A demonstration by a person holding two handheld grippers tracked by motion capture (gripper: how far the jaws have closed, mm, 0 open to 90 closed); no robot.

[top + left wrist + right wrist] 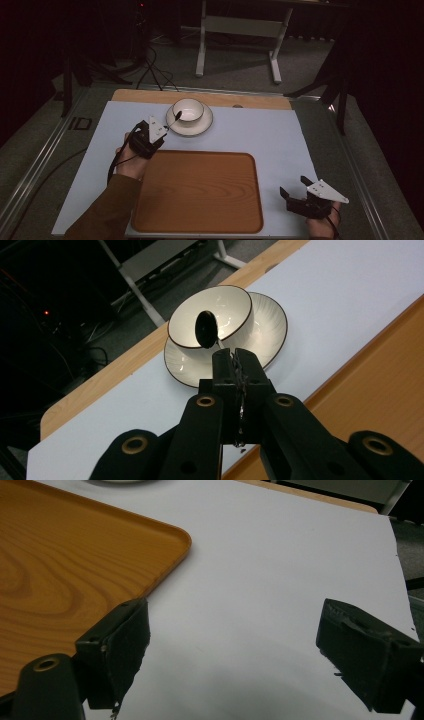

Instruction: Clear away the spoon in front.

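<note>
Across the pale bench top, the left tool [159, 131] is clenching a spoon [206, 330] whose dark head is hanging just over the bowl [188, 109] ahead, while the right tool [299, 189] is resting released beside the wooden tray [200, 192].

Your high view looks forward and down over the whole table [300, 150] from your side. Your left gripper view sits close behind its jaws, facing the far bowl [210, 315] on its saucer [270, 330], both shared with the high view. Your right gripper view hovers low, facing the tray's [60, 570] near right corner.
</note>
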